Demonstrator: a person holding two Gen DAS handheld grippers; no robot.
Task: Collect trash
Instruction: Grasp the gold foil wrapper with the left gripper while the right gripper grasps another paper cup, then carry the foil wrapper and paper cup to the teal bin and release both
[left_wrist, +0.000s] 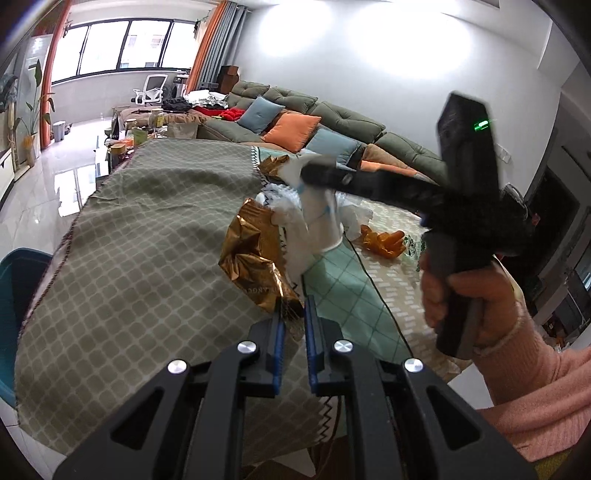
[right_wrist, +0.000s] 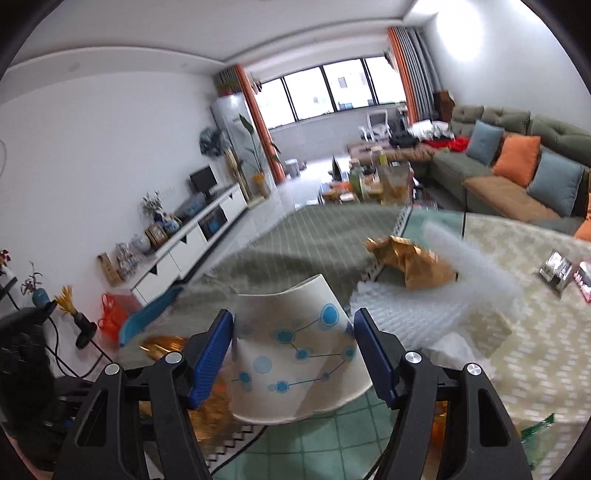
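So the left gripper (left_wrist: 293, 321) has its blue-padded fingers (left_wrist: 277, 347) squeezed down to a narrow slot, pinching the bottom corner of a crumpled gold foil snack bag (left_wrist: 255, 258) that sticks up out of them over the worktop (left_wrist: 147, 229), which is covered in a green-grey lattice-pattern cloth. The right gripper (right_wrist: 293, 354) has its blue fingers (right_wrist: 210, 354) spread fairly wide, one on each side of a squashed white paper cup with blue dots and lines printed on it (right_wrist: 295, 354); the pads sit against the cup's sides and it hangs above the cloth, so it's gripping it. In the left wrist view that cup (left_wrist: 317, 221) shows just right of the gold bag, under the blurry black arm of the right gripper, with the person's hand in a pink sleeve (left_wrist: 458, 295) on the handle. Past the cup there's a second crumpled gold wrapper (right_wrist: 410, 258) lying on the worktop, with a white bubble-wrap sheet (right_wrist: 413, 314) just beside it. Further right of the cup, an orange crinkly wrapper (left_wrist: 384, 240) lies on the pale cloth. A blue plastic bin (left_wrist: 18, 295) sits at the worktop's left edge.
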